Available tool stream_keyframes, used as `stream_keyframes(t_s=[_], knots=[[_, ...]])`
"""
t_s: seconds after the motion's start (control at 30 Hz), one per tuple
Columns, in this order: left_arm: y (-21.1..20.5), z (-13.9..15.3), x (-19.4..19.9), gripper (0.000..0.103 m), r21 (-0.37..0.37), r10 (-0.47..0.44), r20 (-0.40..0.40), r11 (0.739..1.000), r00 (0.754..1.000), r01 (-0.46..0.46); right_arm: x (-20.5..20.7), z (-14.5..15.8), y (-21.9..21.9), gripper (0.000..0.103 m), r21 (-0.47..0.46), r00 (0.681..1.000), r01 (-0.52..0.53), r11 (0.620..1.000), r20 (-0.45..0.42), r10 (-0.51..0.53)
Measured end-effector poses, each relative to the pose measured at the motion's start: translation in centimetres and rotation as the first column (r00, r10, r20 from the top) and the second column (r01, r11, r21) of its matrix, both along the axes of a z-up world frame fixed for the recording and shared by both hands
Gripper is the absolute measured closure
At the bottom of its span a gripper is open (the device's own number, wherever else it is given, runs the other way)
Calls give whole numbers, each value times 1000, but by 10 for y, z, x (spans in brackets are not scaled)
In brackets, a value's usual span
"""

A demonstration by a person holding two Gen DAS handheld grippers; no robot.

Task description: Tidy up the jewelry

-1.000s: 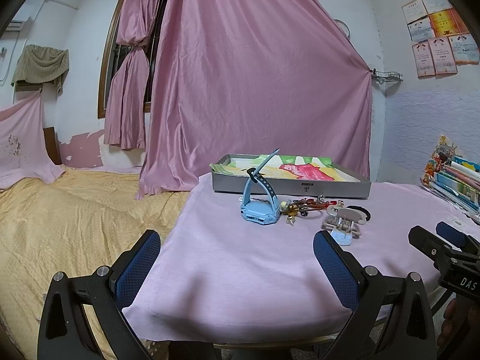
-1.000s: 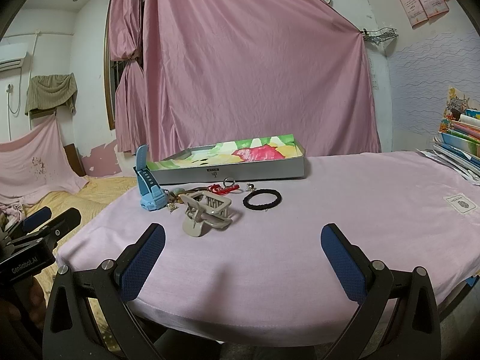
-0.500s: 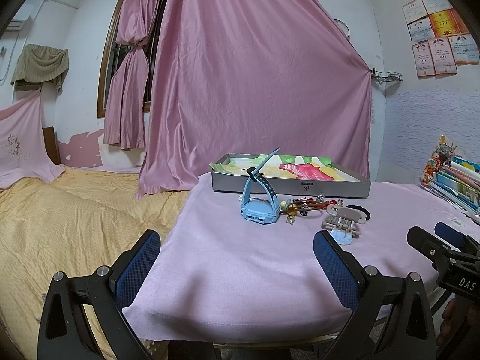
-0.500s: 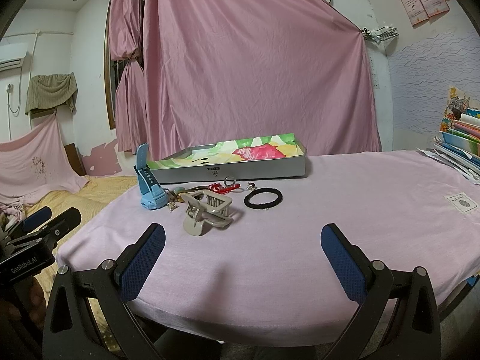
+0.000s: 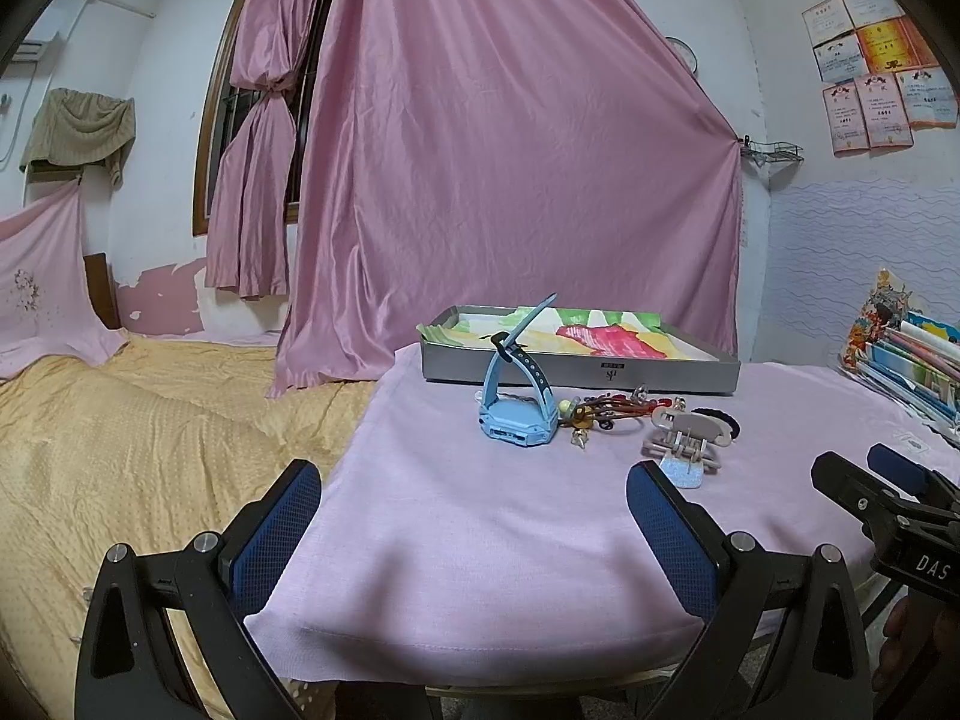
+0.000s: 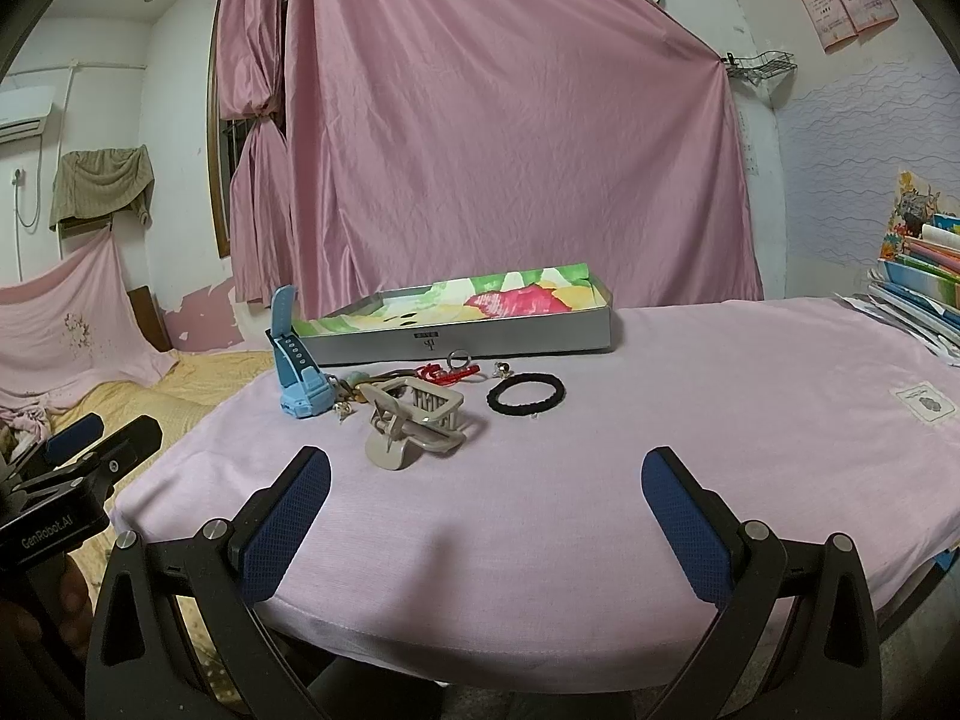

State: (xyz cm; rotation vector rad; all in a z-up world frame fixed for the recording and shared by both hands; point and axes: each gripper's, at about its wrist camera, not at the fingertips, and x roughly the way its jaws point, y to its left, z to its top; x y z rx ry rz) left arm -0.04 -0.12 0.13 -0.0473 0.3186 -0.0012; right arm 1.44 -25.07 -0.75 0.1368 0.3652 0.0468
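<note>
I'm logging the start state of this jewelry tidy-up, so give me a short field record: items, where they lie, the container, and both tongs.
surface: table under pink cloth
container: grey tray, colourful lining, at the far side
watch: blue watch, strap upright, left end of the group
clip: beige hair claw, nearest the tongs
band: black hair tie, lying flat, right of the claw
small pieces: red cord charms, just before the tray
left tongs: open, holding nothing
right tongs: open, holding nothing

The left tongs (image 5: 474, 516) and the right tongs (image 6: 486, 504) both gape wide, holding nothing, level side by side, pointing forward.
</note>
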Motion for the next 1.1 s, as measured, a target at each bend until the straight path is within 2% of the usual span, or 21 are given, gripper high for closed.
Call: stream_keyframes(t_s=[0.47,0.53,1.1], knots=[[0,0,0,1,0,-1,0,1000,1000,1,-6,-2,6,1,4,1000,0,1000,-3,0],[0,0,0,1,0,-1,-1,1000,1000,1,3,-3,-1,1,4,1000,0,1000,-7,0],[-2,-6,3,1,1,0,-5,1000,1000,0,6,-7,0,1,13,1000,-3,1000,-20,3]])
